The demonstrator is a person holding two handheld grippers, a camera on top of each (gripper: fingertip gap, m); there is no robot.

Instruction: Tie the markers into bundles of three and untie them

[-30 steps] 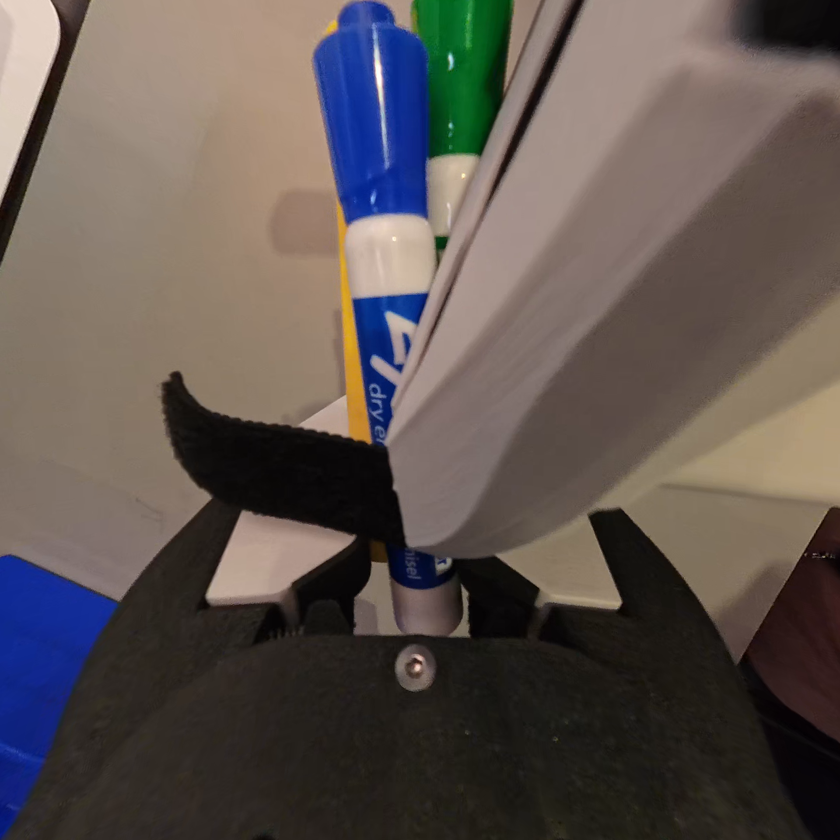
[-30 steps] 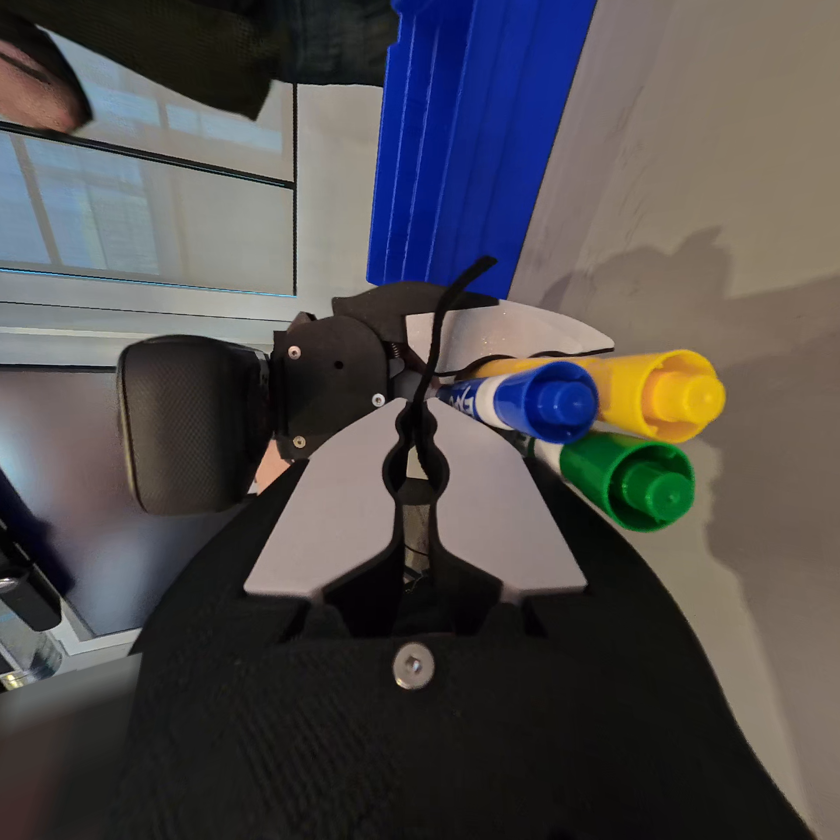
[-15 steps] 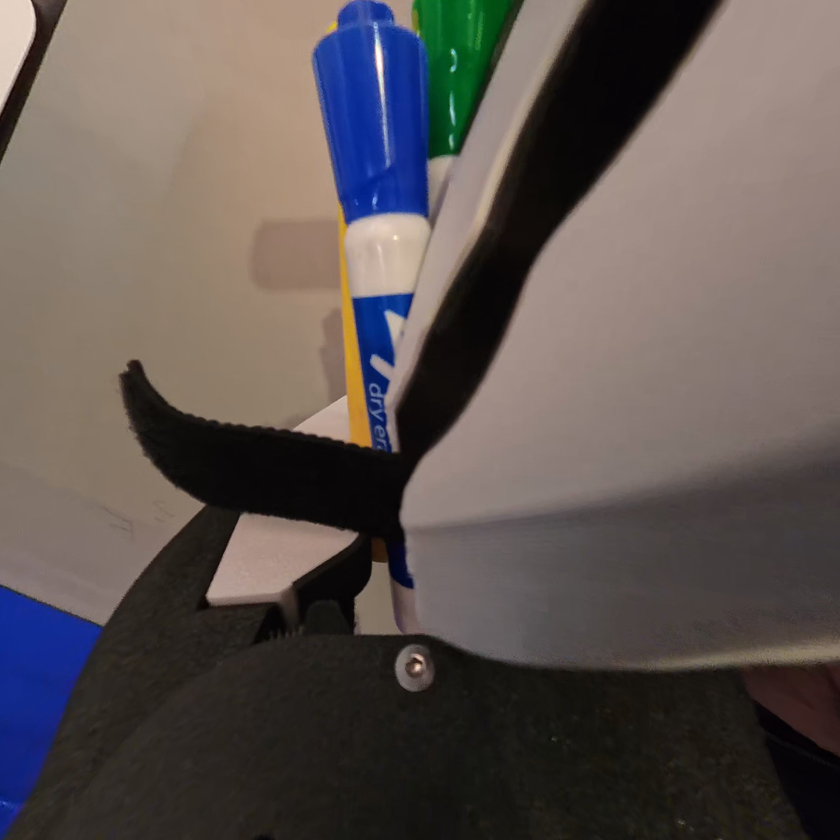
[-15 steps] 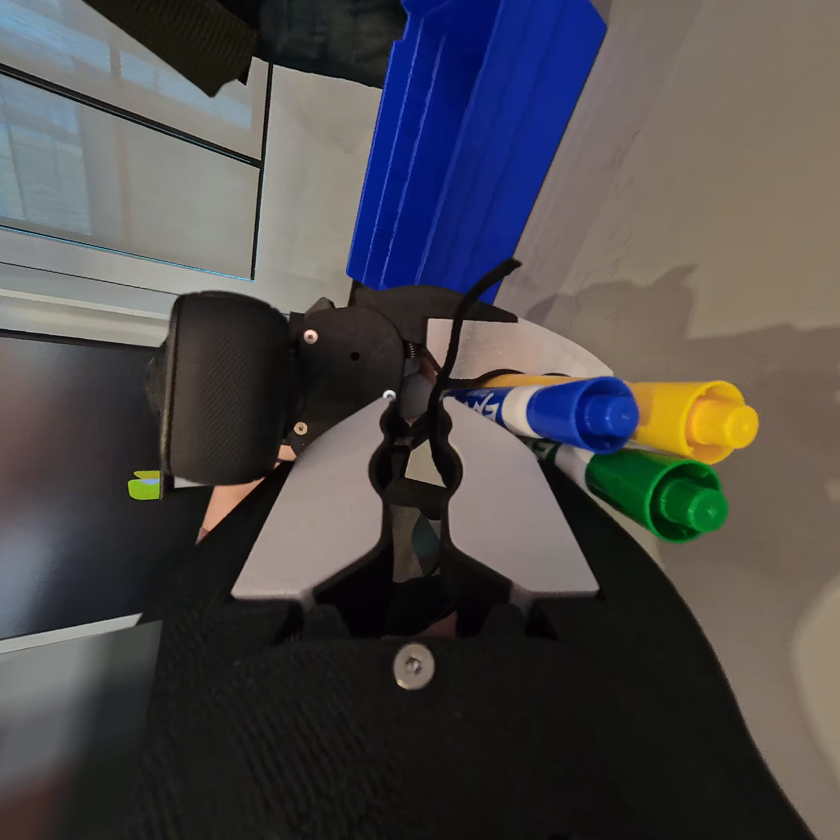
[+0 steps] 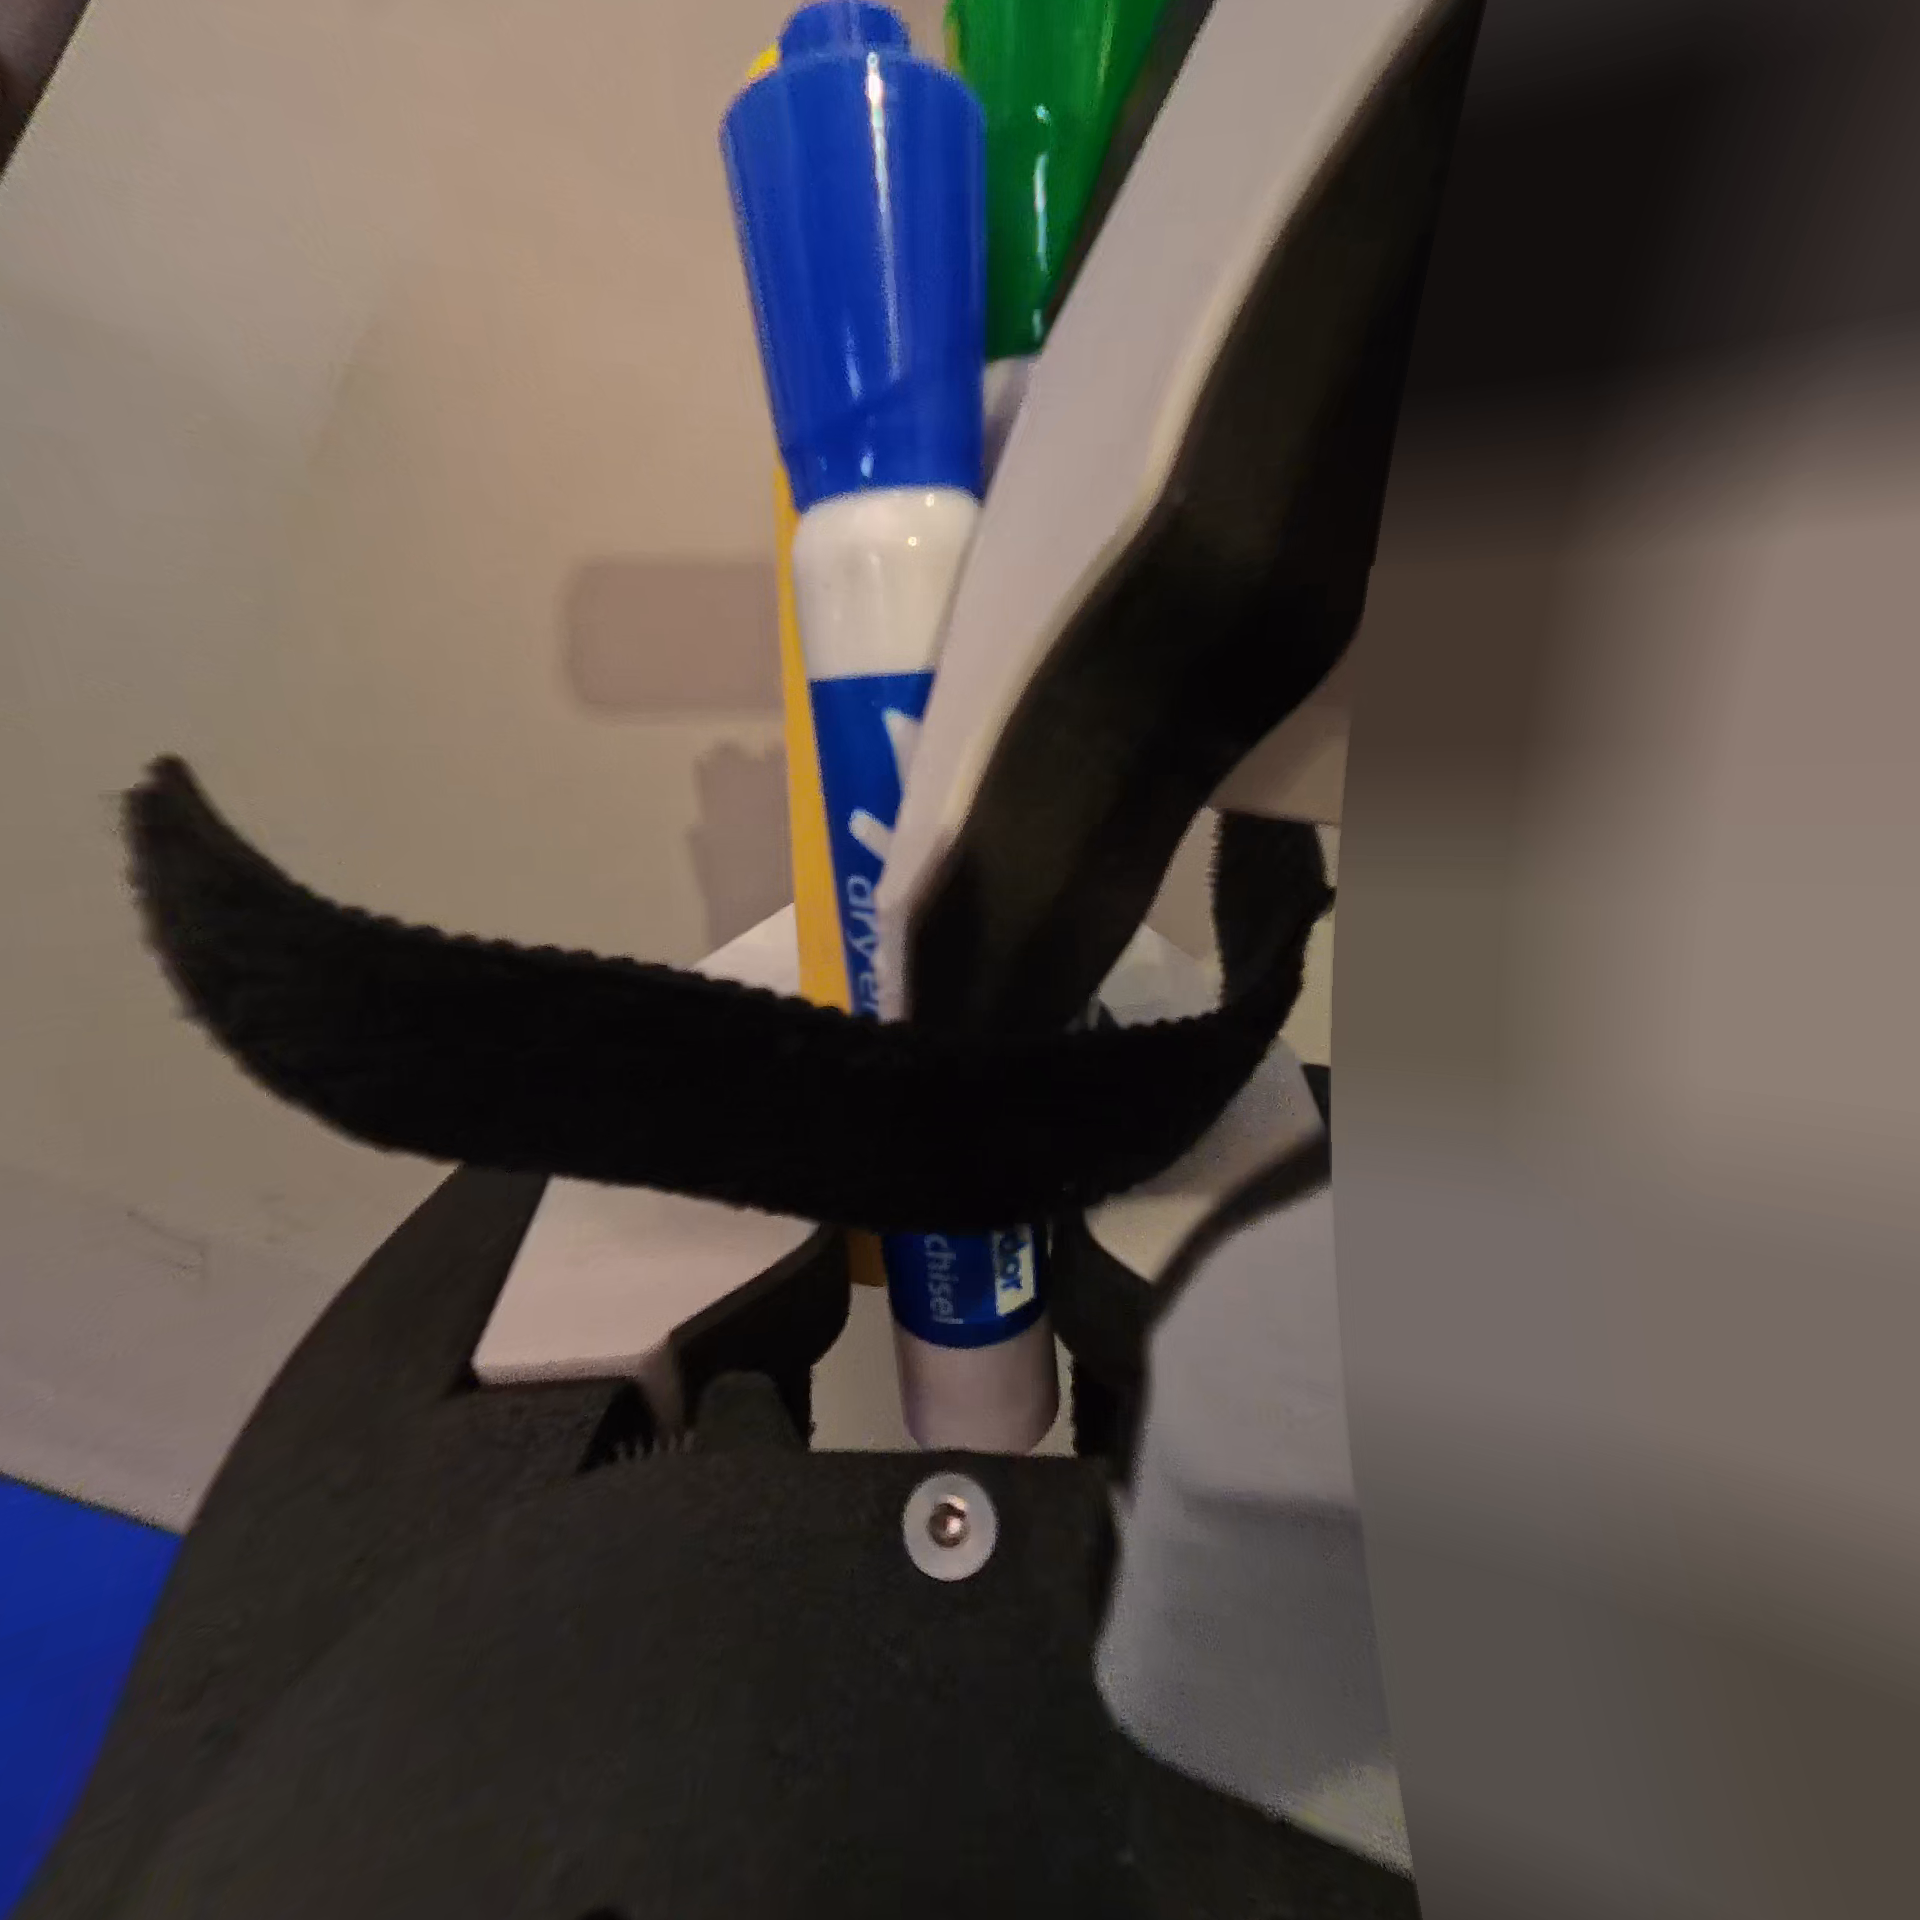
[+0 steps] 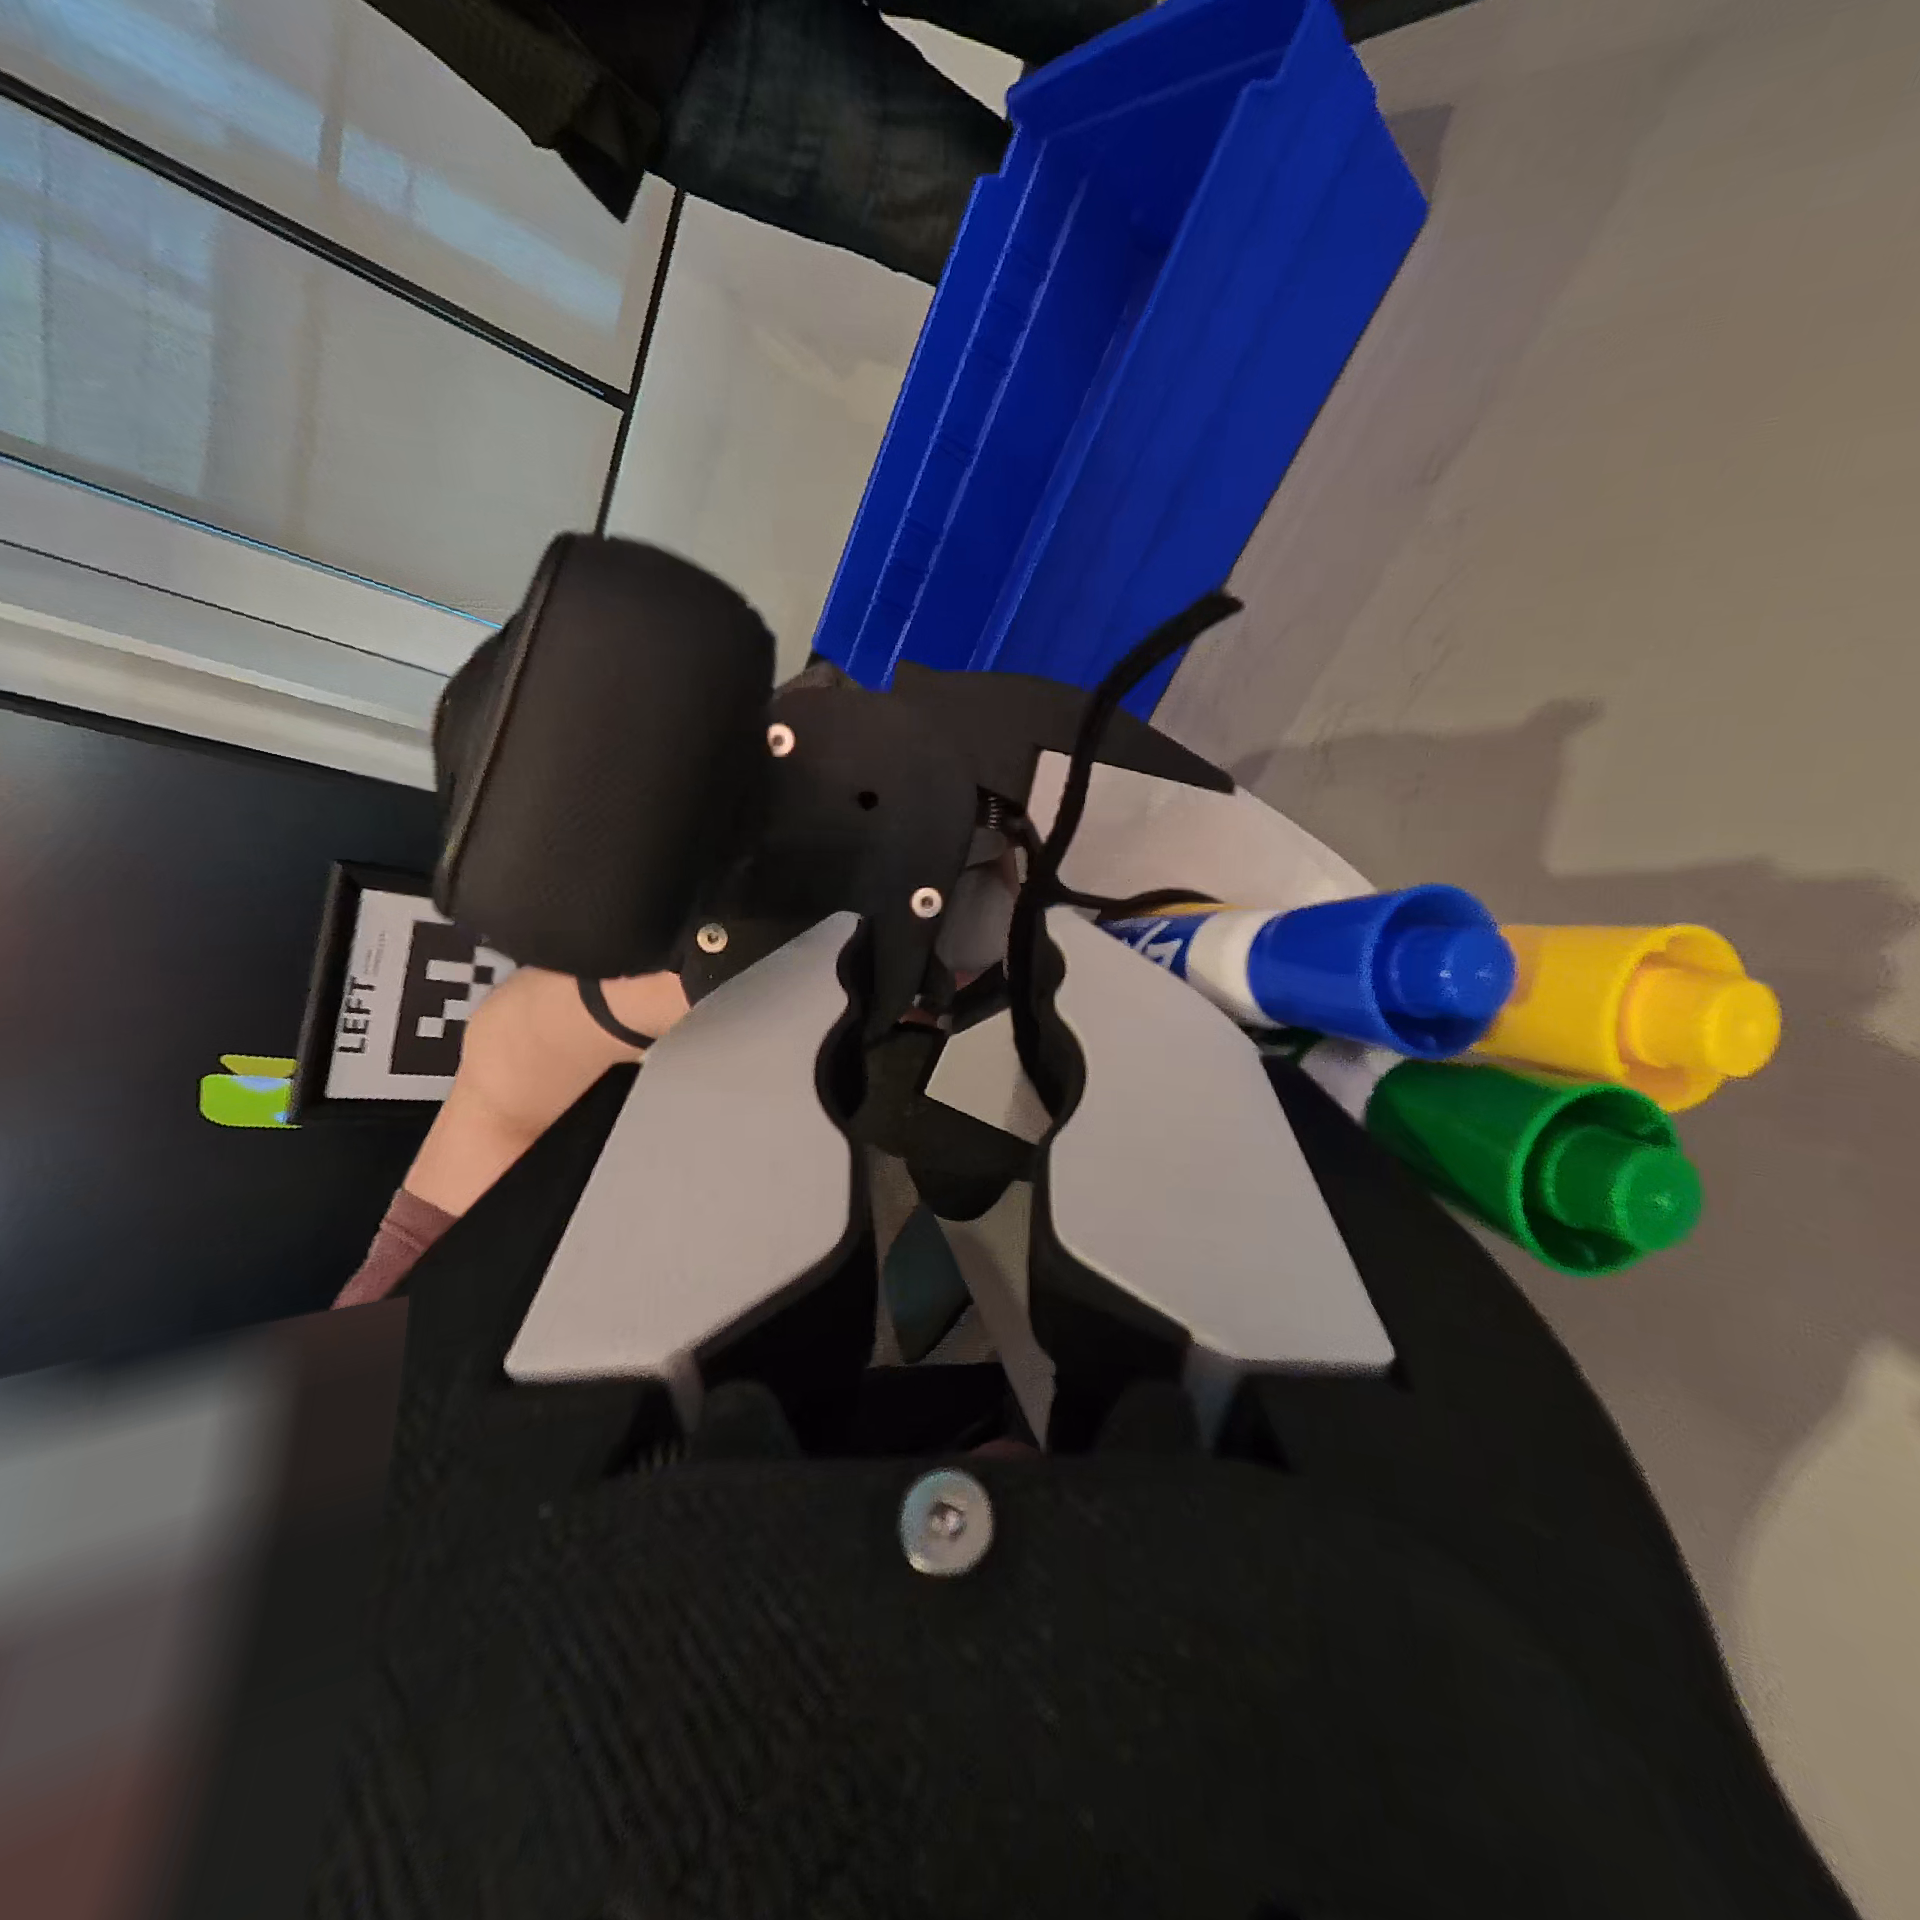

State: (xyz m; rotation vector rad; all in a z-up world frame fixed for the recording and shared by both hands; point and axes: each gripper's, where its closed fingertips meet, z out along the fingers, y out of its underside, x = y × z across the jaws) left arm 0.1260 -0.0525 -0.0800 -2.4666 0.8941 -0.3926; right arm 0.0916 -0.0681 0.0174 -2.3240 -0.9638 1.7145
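Markers fill the middle of the left wrist view: a blue marker [image 5: 883, 436] stands along the left gripper [image 5: 940, 1049], its butt end down between the two grey fingers, with a yellow marker [image 5: 805, 831] tucked behind its left side and a green marker [image 5: 1039, 177] showing behind its cap at the top. The left gripper is clamped on this bundle of three. A black hook-and-loop strap [image 5: 582, 1060] crosses in front of the blue barrel, its free end curling up to the left, its other side bending up at the right. A grey finger of the right gripper [image 5: 1081, 665] comes down from the upper right and meets the strap at the barrel. Behind lies the beige bench [image 5: 312, 416]; a blue patch sits at the lower left edge. In the right wrist view, the right gripper [image 6: 951, 1003] has its tips closed on the thin edge of the strap [image 6: 1049, 862], which runs up past the left gripper's black body [image 6: 831, 810]. The three capped markers [image 6: 1382, 966] jut to the right, blue above, yellow behind, green below, held clear of the bench. A blue bin [image 6: 1122, 343] stands on the bench beyond them.
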